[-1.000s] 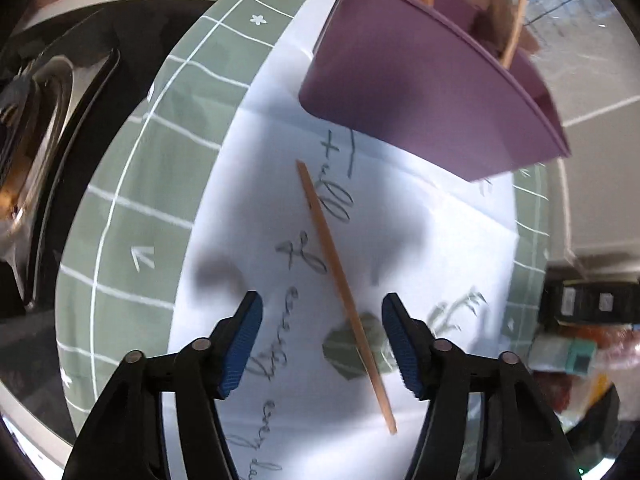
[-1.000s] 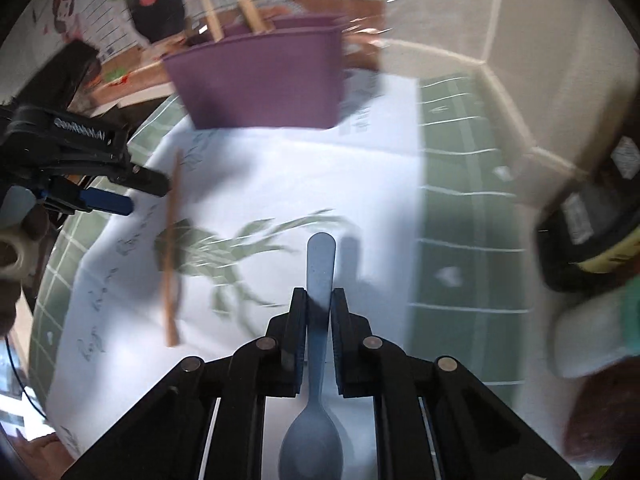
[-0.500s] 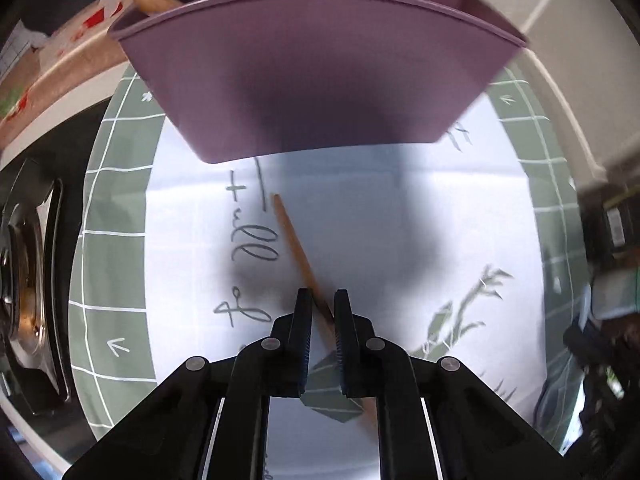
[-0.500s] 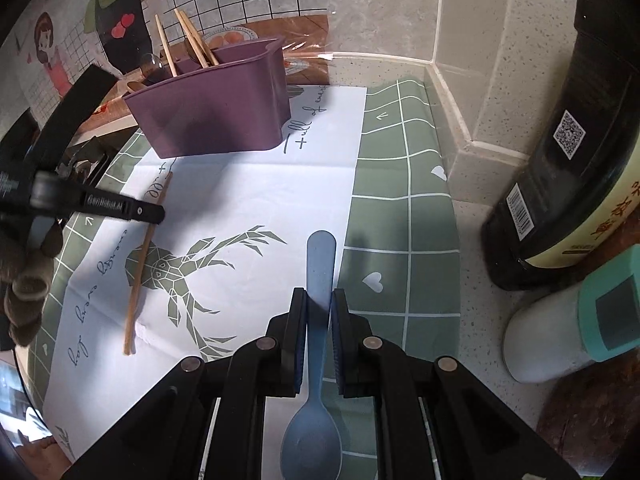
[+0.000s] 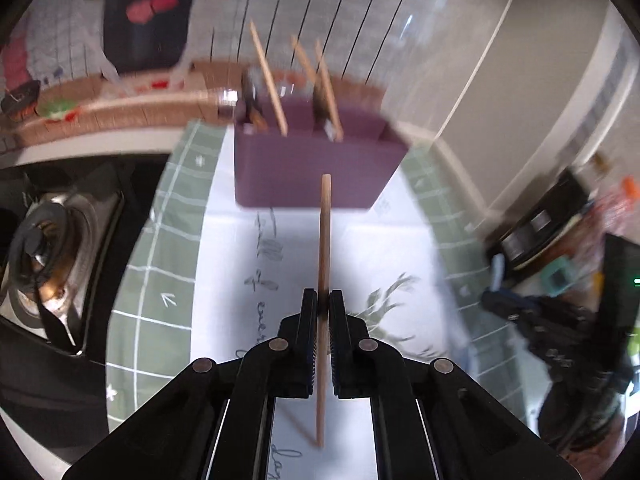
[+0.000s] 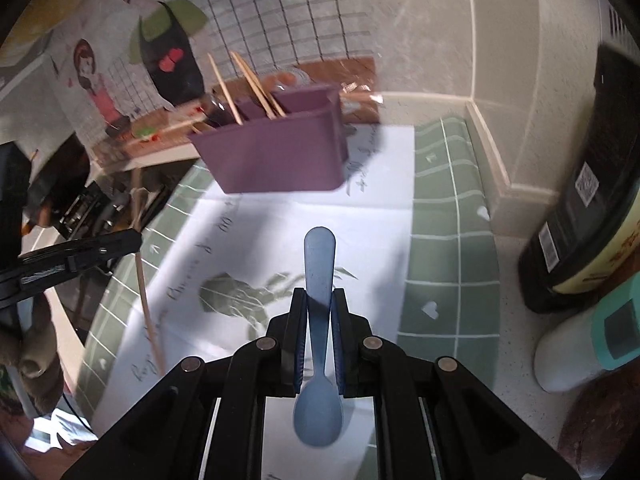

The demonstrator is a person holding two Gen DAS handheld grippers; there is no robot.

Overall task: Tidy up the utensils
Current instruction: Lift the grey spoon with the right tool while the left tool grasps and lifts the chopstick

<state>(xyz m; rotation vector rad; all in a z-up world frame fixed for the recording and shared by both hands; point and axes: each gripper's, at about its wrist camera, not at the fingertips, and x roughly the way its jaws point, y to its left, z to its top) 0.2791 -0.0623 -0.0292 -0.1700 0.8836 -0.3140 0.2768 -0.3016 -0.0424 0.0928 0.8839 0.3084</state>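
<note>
My left gripper is shut on a wooden chopstick, lifted off the white paper sheet and pointing toward the purple utensil holder. Several chopsticks stand in that holder. My right gripper is shut on a blue spoon, handle forward, bowl hanging behind the jaws. In the right wrist view the purple holder stands ahead, and the left gripper with its chopstick shows at the left.
A green grid mat lies under the paper. A dark bottle and a white-and-teal container stand at the right by the wall corner. A stove burner sits left of the mat. A person's hand shows at lower left.
The left gripper closed on the chopstick lying on the paper and lifted it, turning to face the holder. The right gripper rose slightly, still holding the spoon.
</note>
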